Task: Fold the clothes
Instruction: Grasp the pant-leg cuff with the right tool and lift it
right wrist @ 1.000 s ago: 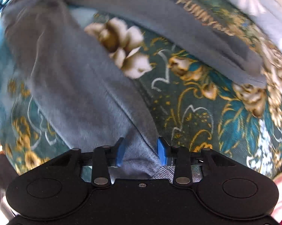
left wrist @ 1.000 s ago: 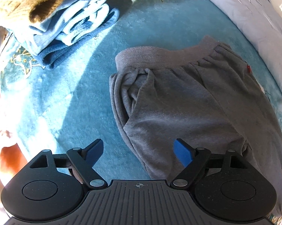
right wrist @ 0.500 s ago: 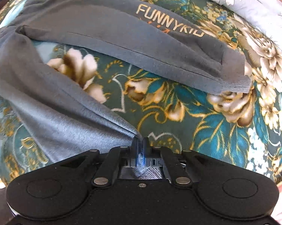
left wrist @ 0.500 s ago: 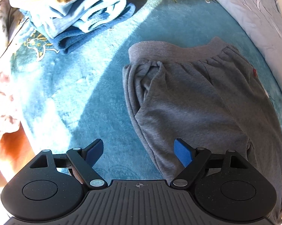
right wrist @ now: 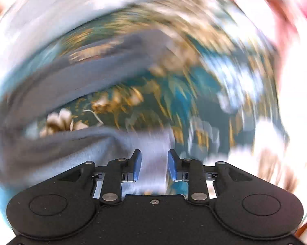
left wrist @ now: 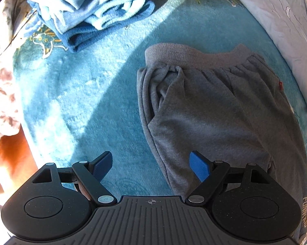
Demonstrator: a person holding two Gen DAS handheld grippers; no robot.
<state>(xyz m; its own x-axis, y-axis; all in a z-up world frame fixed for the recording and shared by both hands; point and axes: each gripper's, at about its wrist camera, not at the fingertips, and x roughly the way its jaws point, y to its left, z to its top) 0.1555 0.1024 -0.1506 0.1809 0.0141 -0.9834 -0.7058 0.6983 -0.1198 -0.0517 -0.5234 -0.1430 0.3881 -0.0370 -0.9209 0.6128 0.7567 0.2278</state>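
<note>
Grey sweatpants [left wrist: 214,112] lie on a teal floral blanket [left wrist: 82,102], waistband at the far end. My left gripper [left wrist: 151,167] is open and empty, hovering over the pants' near left edge. In the blurred right wrist view the right gripper [right wrist: 154,164] has its jaws parted, with the end of a grey pant leg [right wrist: 71,149] lying between and beyond them. The other leg [right wrist: 92,71] stretches across farther back.
A stack of folded blue towels [left wrist: 96,18] with a tan knit item on top sits at the far left. A pale grey quilt [left wrist: 279,20] borders the far right. A floral cloth [left wrist: 0,81] lies at the left edge.
My right gripper, shut on the pant leg half a second ago, has opened and is moving fast, blurring its view. My left gripper has drifted slightly and stays open.
</note>
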